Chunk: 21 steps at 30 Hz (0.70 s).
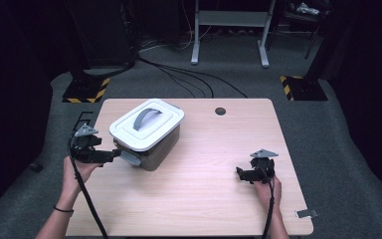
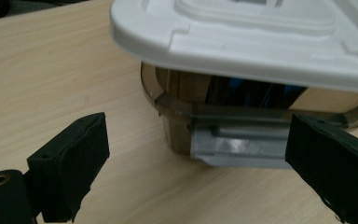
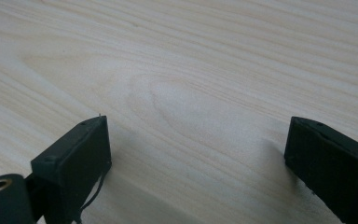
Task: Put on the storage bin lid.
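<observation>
1. L gripper (image 1: 113, 155): jaws stood wide apart, nothing between the pads, nothing held. Aimed at the box's near-left end, tips just short of the grey latch (image 2: 240, 148). In the L gripper view the latch lay between the two jaws but farther off, not touched.

2. R gripper (image 1: 242, 174): jaws wide, empty. Sat low over bare table (image 3: 182, 70), well apart from the box, to its right and nearer the person. Idle, by the look of it.

3. Box (image 1: 151, 149): smoky see-through tub, stood upright on the table's left half. Something blue showed through the wall; contents otherwise too dim to tell.

4. Lid (image 1: 146, 123): white, on top of the box, grey handle (image 1: 144, 118) lying across its middle. In the L gripper view the lid looked seated, its rim overhanging the box wall above the latch.

5. Latch: hung below the lid's rim on the box end facing the L gripper. Whether clipped or loose: can't tell.

6. Table: light wood; a dark round hole (image 1: 220, 111) behind and right of the box; a small grey clip-like item (image 1: 308, 213) far right of the box at the near edge.

Step in hand (est.): approach to the latch, pre-grip. Next move prob. calls for L gripper to ease fwd until the pads bracket the latch, then close and lever it. R gripper may need to steady the box, which could slide.
</observation>
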Motion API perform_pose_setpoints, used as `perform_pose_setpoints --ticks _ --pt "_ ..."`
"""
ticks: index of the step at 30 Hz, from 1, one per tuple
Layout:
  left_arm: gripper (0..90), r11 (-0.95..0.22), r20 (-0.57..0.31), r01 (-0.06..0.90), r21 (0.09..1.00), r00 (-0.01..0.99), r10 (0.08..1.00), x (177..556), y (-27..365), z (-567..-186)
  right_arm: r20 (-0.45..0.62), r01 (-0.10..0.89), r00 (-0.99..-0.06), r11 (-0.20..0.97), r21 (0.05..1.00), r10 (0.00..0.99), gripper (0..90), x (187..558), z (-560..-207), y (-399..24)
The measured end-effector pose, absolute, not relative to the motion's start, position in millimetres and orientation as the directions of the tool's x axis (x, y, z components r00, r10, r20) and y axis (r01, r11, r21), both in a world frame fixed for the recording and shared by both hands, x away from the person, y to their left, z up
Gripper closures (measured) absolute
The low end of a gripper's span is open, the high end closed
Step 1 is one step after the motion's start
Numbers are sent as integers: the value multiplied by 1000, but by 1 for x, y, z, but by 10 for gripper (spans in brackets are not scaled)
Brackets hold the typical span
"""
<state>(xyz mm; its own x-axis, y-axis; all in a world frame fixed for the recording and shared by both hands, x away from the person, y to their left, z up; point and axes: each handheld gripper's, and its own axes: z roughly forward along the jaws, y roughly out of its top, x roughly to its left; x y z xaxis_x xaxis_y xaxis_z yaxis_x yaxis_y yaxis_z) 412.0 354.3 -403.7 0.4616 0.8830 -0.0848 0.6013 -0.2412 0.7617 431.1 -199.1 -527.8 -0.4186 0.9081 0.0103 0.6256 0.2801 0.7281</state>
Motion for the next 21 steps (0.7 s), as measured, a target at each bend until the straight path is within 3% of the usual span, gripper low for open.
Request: perform_pose_setpoints --ticks 10,21 --pt "40 -211 -133 665 717 427 894 403 362 -459 11 626 -418 279 728 908 63 431 -528 -199" --pt "1 -253 -85 697 671 411 908 392 356 -513 12 626 -417 278 728 909 63 431 -528 -199"
